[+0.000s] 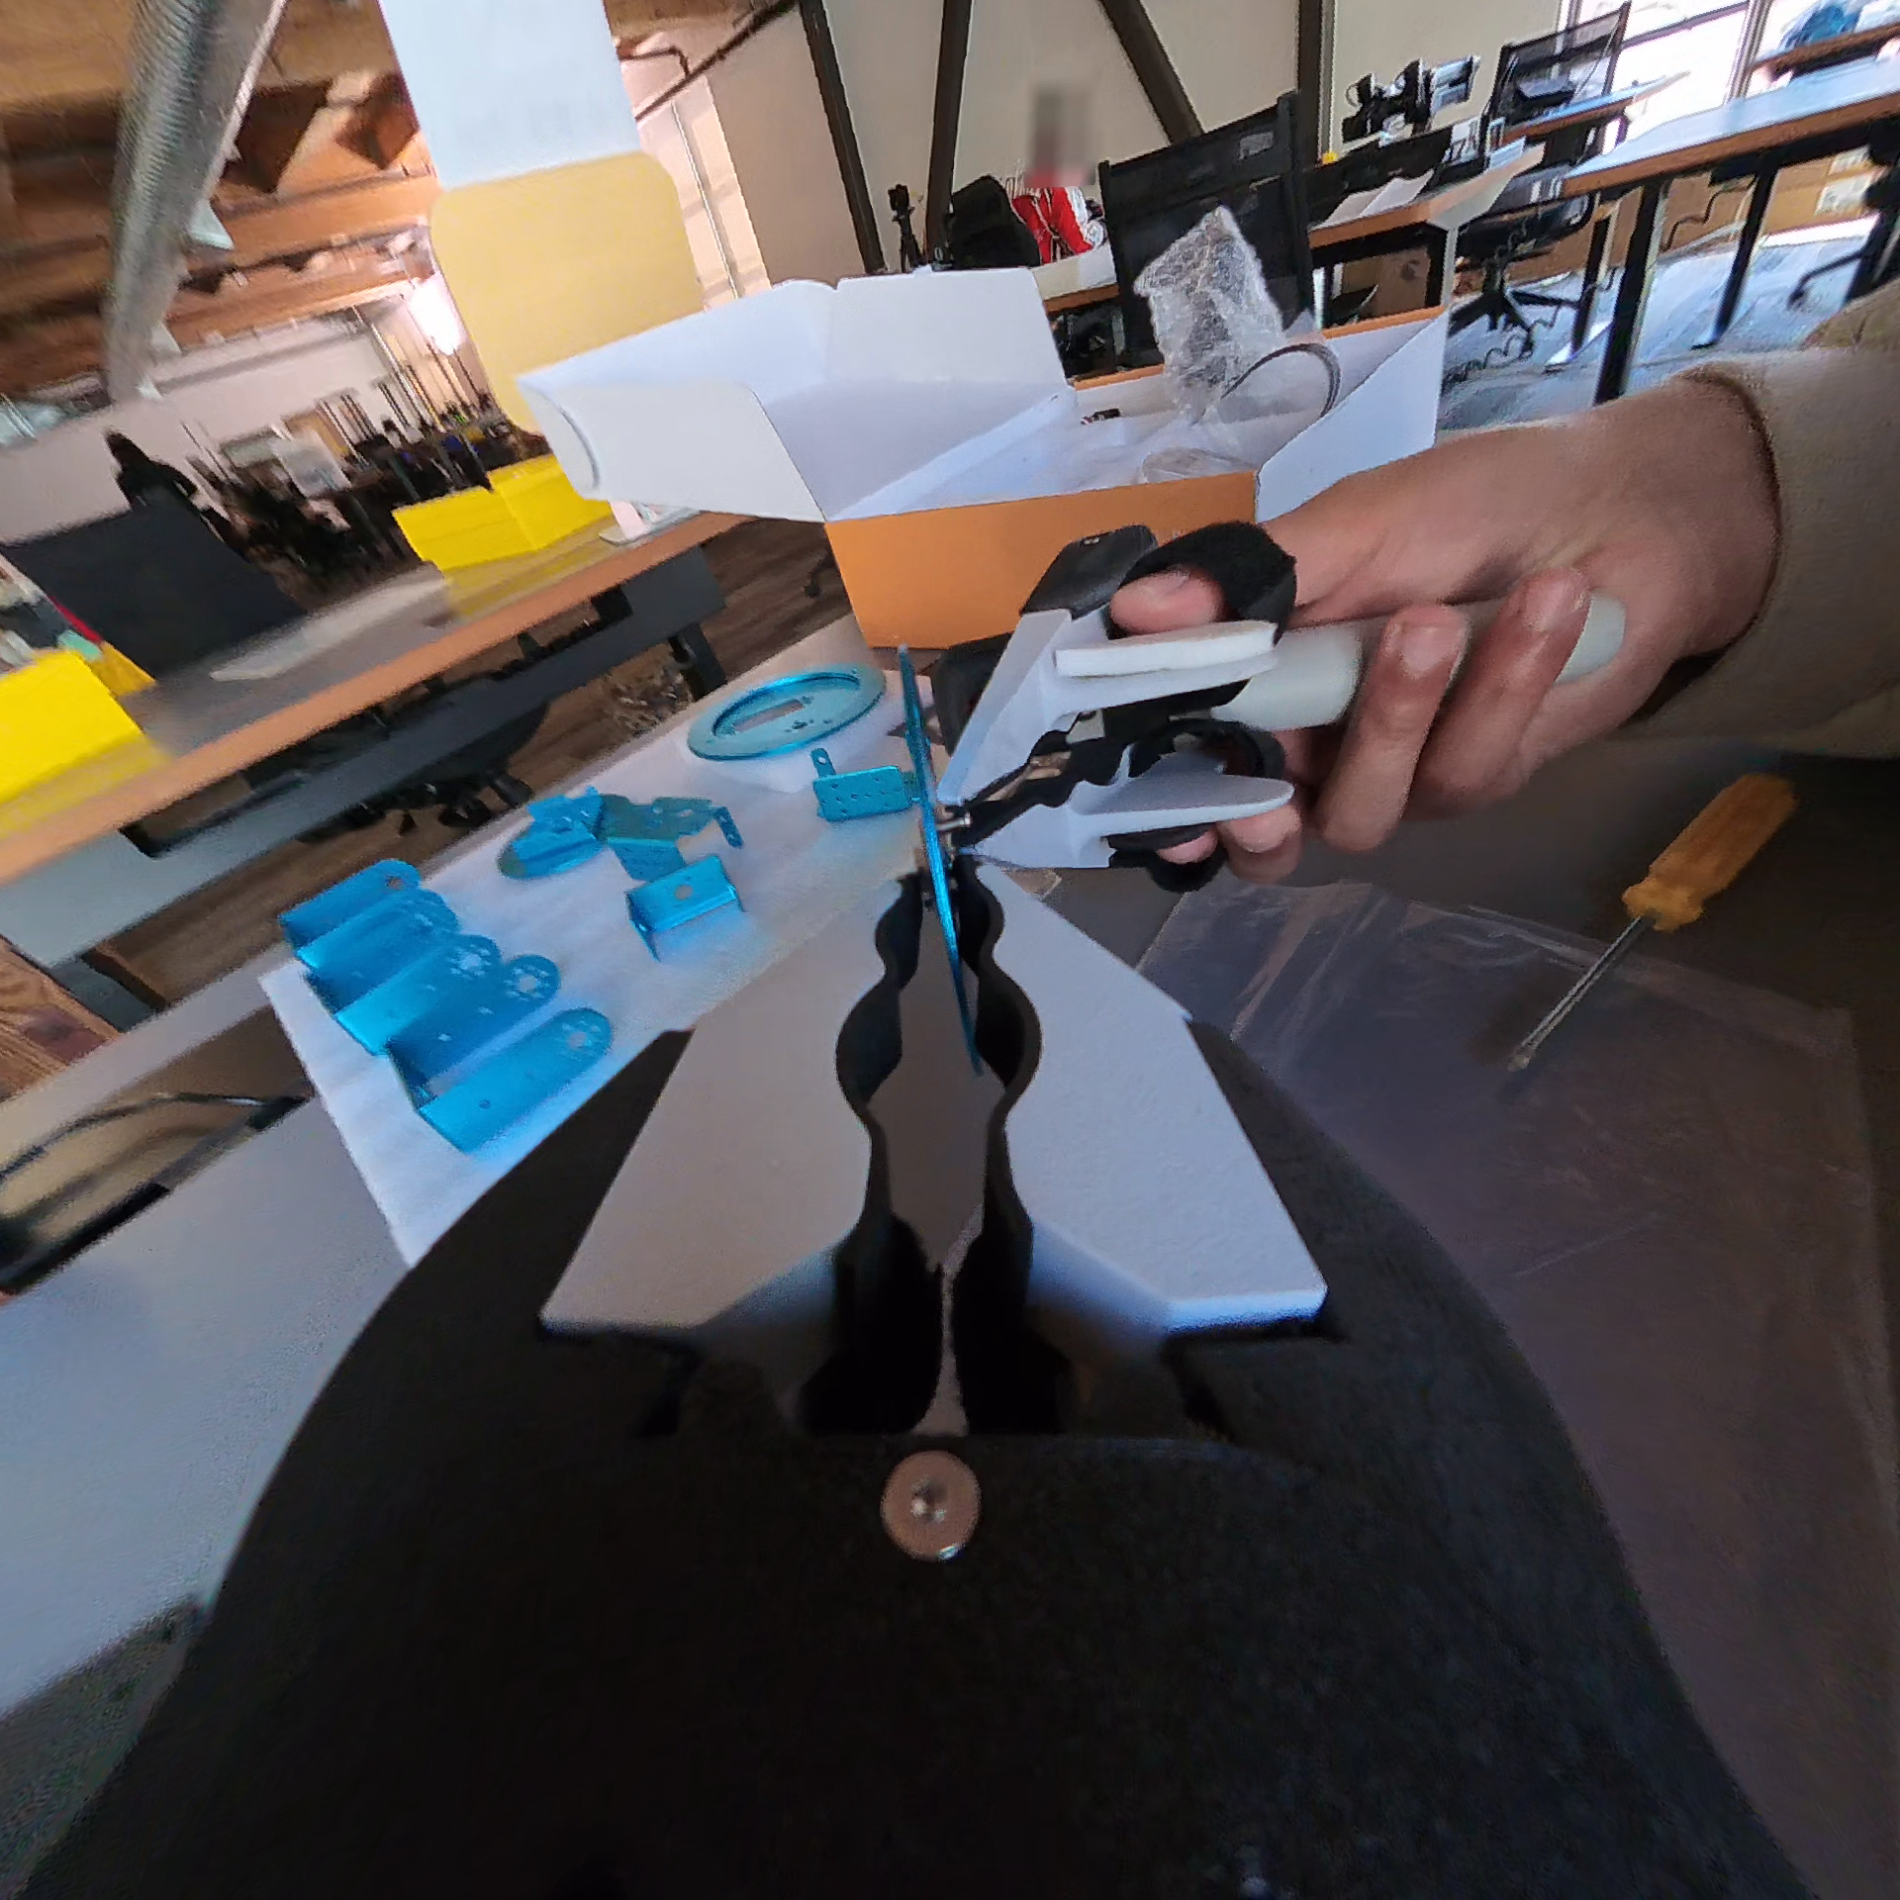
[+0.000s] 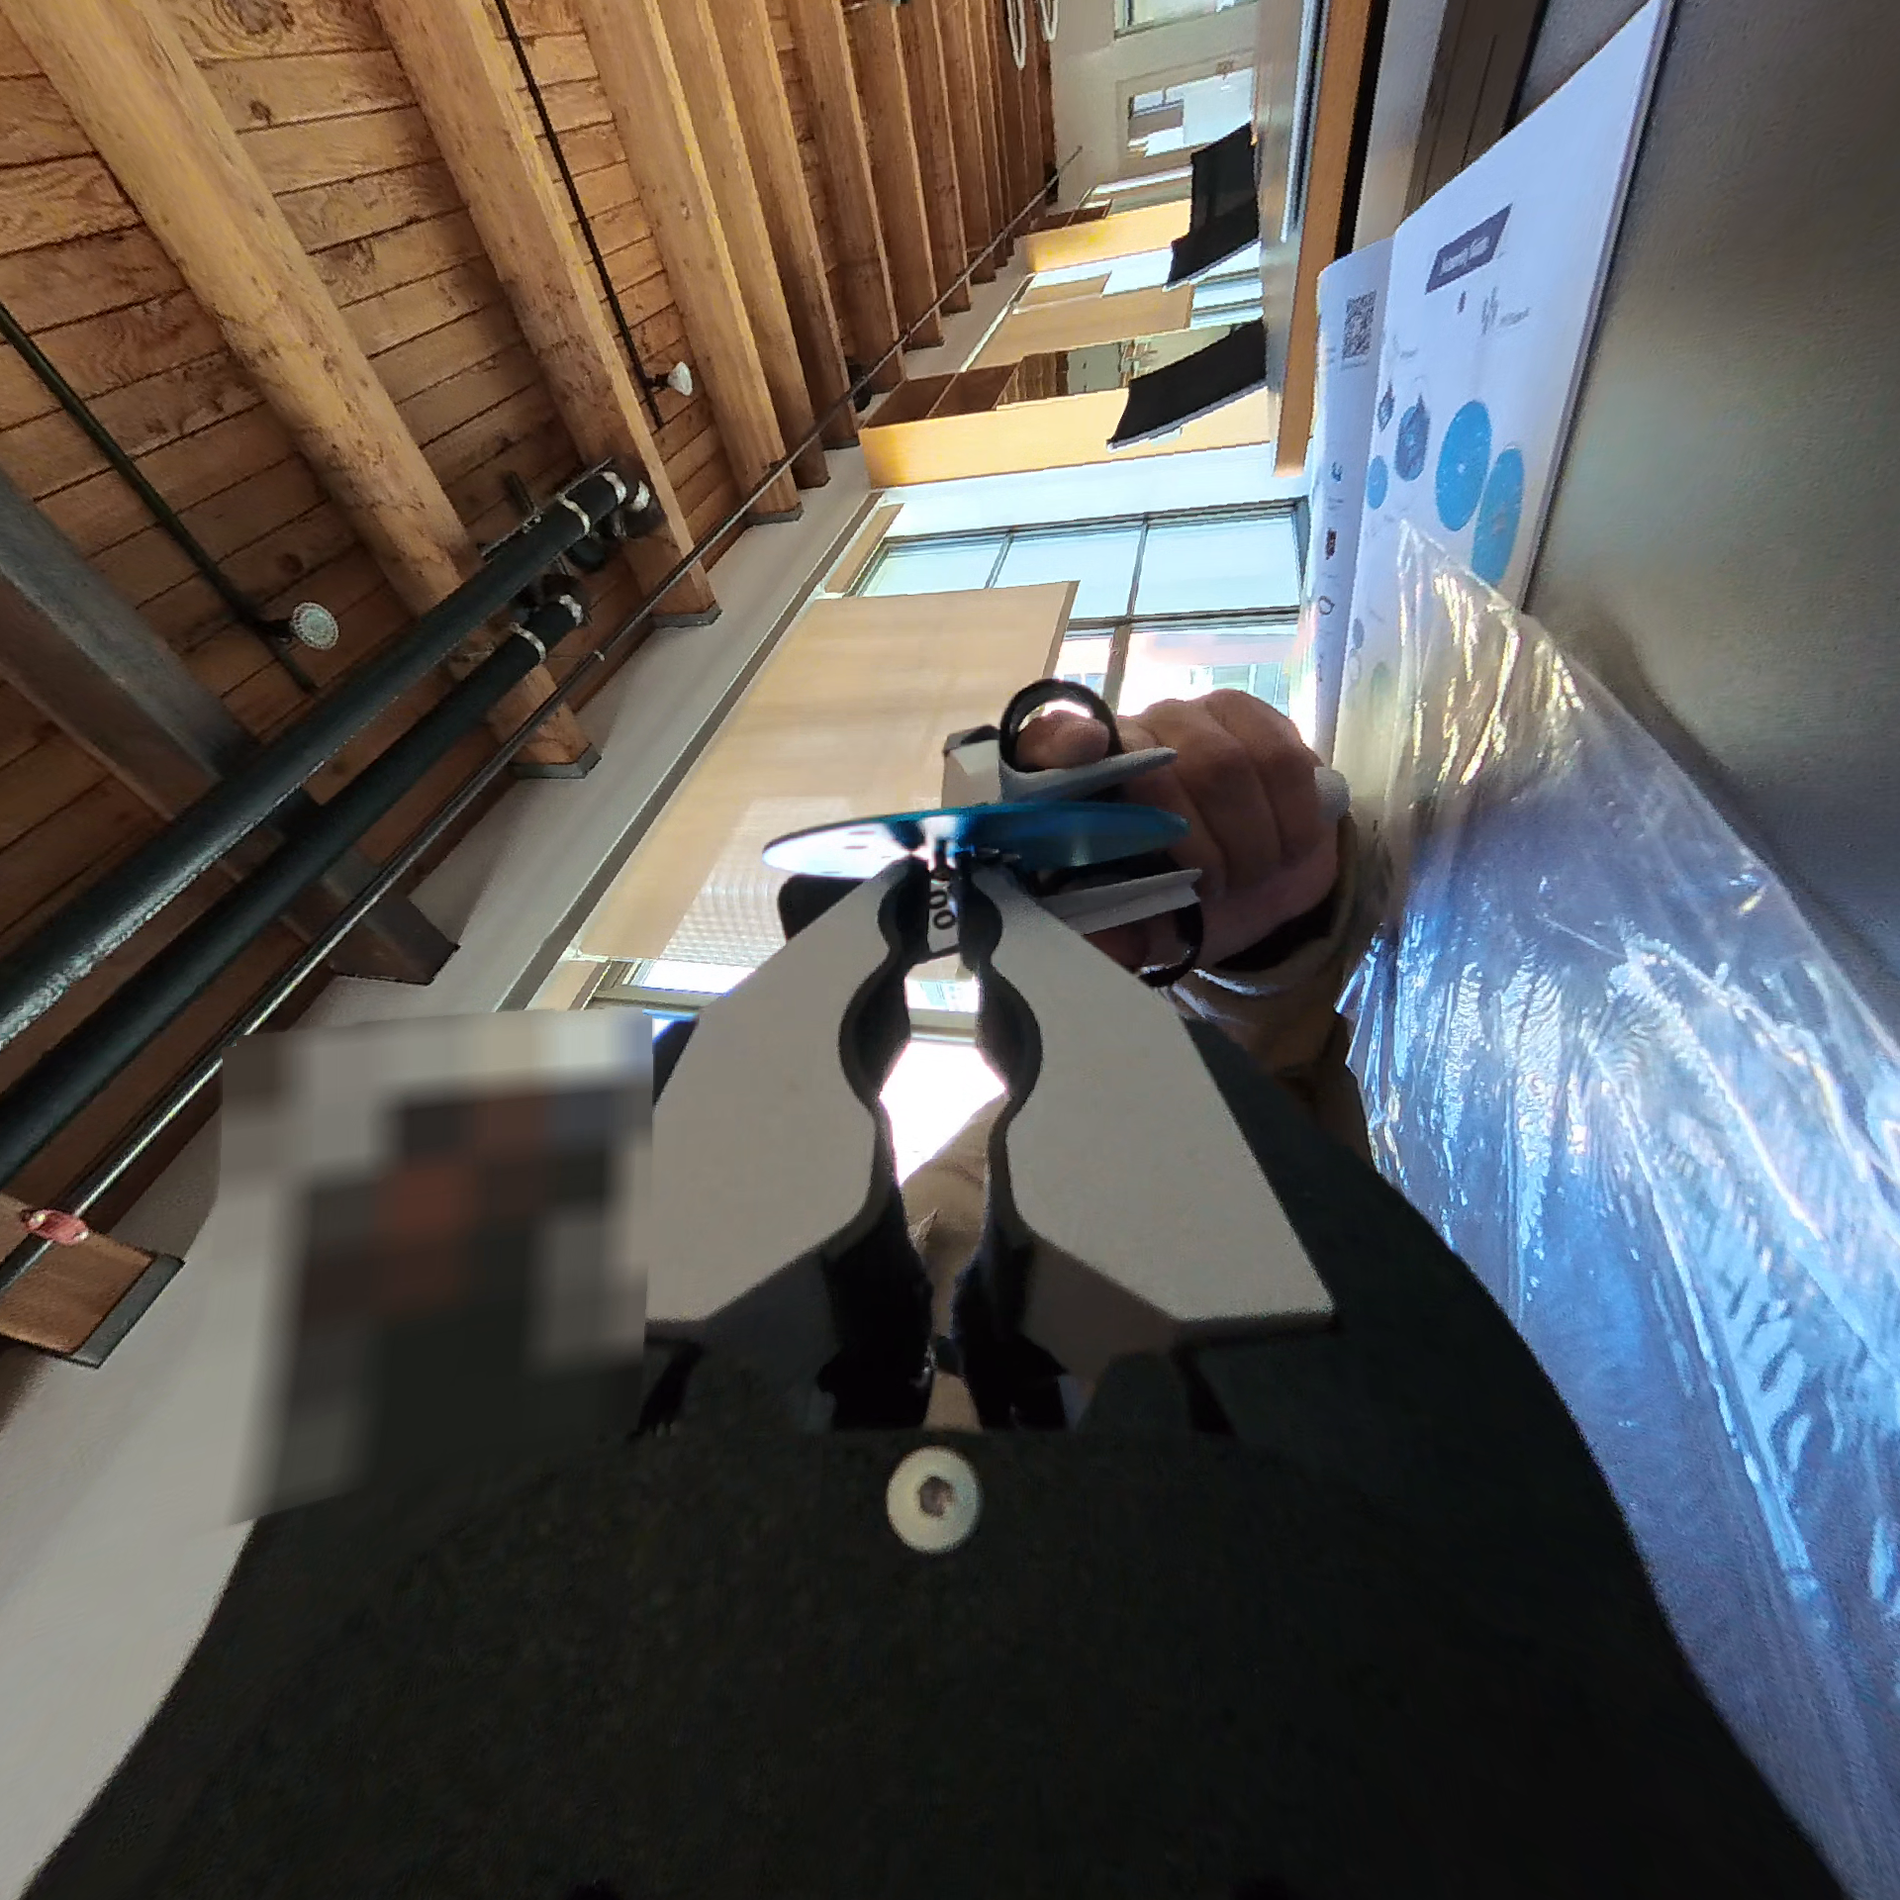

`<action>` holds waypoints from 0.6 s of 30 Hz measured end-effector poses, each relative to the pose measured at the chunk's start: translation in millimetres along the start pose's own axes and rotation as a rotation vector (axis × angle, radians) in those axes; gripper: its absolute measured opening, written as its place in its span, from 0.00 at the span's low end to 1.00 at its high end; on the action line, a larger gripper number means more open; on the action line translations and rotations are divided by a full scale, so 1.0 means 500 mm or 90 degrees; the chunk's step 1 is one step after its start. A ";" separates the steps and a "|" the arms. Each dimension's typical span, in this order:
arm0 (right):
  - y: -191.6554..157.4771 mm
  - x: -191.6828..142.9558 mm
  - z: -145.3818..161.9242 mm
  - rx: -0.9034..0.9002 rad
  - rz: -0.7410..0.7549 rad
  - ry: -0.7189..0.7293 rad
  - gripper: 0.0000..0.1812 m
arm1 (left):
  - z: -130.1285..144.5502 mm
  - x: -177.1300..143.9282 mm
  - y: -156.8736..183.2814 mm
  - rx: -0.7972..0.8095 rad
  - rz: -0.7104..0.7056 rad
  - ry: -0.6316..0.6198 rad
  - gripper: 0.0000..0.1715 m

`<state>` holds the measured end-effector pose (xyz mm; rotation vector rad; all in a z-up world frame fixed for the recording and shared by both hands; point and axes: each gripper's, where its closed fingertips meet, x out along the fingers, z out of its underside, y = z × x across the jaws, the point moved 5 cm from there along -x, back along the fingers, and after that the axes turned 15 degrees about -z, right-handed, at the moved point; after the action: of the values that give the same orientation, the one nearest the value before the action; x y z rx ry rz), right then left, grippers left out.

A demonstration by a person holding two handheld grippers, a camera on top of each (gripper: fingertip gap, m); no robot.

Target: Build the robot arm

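My left gripper (image 1: 944, 889) is shut on a thin blue metal disc (image 1: 918, 740), held edge-on and upright above the table. My right gripper (image 1: 956, 823) comes in from the right in a person's hand (image 1: 1491, 658), its tips against the disc's face. In the right wrist view my right gripper (image 2: 941, 869) is pinched shut on a small metal screw (image 2: 941, 851) at a hole near the middle of the disc (image 2: 1080, 828). The disc lies flat across that view. The left gripper's fingers (image 2: 1100, 771) clamp the disc's far side.
Several blue metal brackets (image 1: 442, 987) and a blue ring (image 1: 787, 709) lie on a white foam sheet (image 1: 576, 925) to the left. An open orange-and-white box (image 1: 1028, 545) stands behind. A yellow-handled screwdriver (image 1: 1696, 853) and a clear plastic bag (image 1: 1439, 1028) lie right. A printed sheet (image 2: 1470, 411) lies on the table. Left and right tips are no more than a few centimetres apart. Left tips and right tips are each some 20 cm from the yellow-handled screwdriver (image 1: 1696, 853).
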<state>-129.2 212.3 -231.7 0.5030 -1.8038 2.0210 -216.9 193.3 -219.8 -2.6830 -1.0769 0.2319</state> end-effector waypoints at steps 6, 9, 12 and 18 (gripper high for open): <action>0.015 -0.014 -0.014 -0.035 0.066 0.046 0.02 | 0.027 0.014 -0.003 -0.123 0.027 -0.085 0.04; 0.015 -0.019 -0.021 -0.131 0.147 0.038 0.01 | 0.041 0.019 -0.003 -0.219 0.039 -0.133 0.04; 0.001 -0.020 -0.027 -0.260 0.237 0.015 0.01 | 0.053 0.022 -0.002 -0.317 0.070 -0.174 0.04; -0.045 0.017 0.002 -0.644 0.523 -0.286 0.01 | 0.064 0.026 -0.012 -0.561 0.179 -0.211 0.04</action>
<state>-125.4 214.0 -208.1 -0.1611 -3.3321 1.0338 -219.1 211.7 -249.5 -3.7033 -1.0455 0.3143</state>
